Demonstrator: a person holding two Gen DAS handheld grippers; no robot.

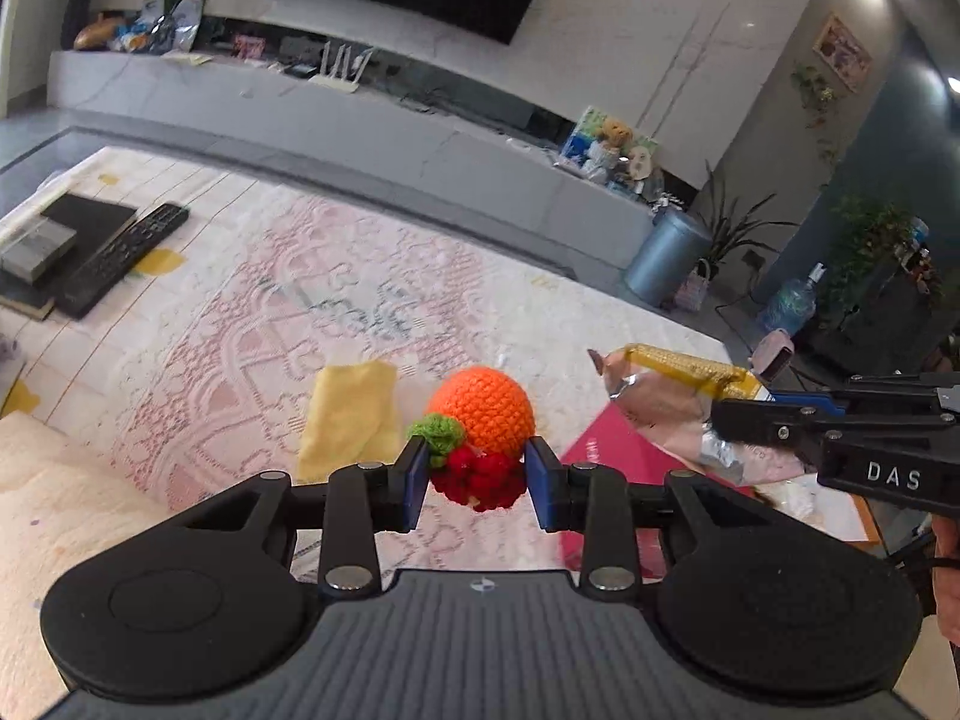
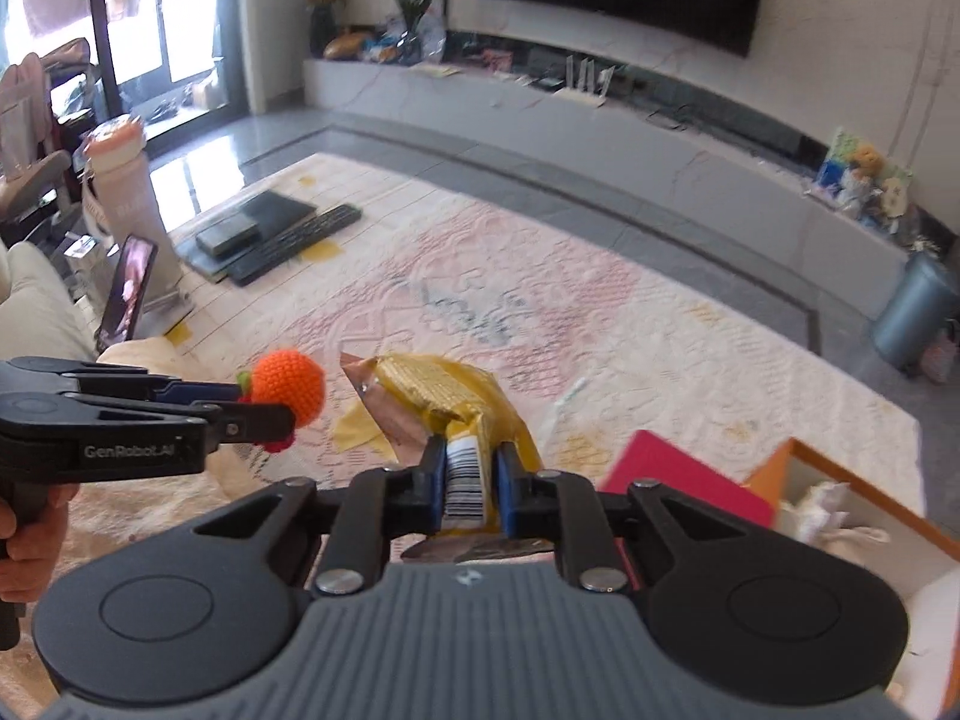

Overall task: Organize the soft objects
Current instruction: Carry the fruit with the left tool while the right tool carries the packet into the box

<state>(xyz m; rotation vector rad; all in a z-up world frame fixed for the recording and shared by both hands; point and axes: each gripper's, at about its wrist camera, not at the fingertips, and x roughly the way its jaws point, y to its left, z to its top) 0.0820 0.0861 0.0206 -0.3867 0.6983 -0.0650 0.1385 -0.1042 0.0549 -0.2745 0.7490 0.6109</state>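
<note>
My left gripper [image 1: 477, 483] is shut on a crocheted fruit toy [image 1: 480, 414], orange on top, red below, with a green leaf, held above the table. It also shows at the left of the right wrist view [image 2: 288, 387]. My right gripper [image 2: 474, 480] is shut on a yellow and silver snack bag [image 2: 438, 402], gripping its barcode end, held in the air. The bag also shows at the right of the left wrist view [image 1: 672, 387]. A yellow cloth [image 1: 351, 417] lies on the pink lace tablecloth [image 1: 270, 312] below the toy.
A pink box lid [image 2: 678, 474] and an orange-rimmed box [image 2: 852, 510] with crumpled white paper lie at the right. A black remote [image 1: 123, 258] and dark flat boxes [image 1: 54, 240] sit at the far left. A phone [image 2: 129, 288] and bottle [image 2: 129, 204] stand at the left edge.
</note>
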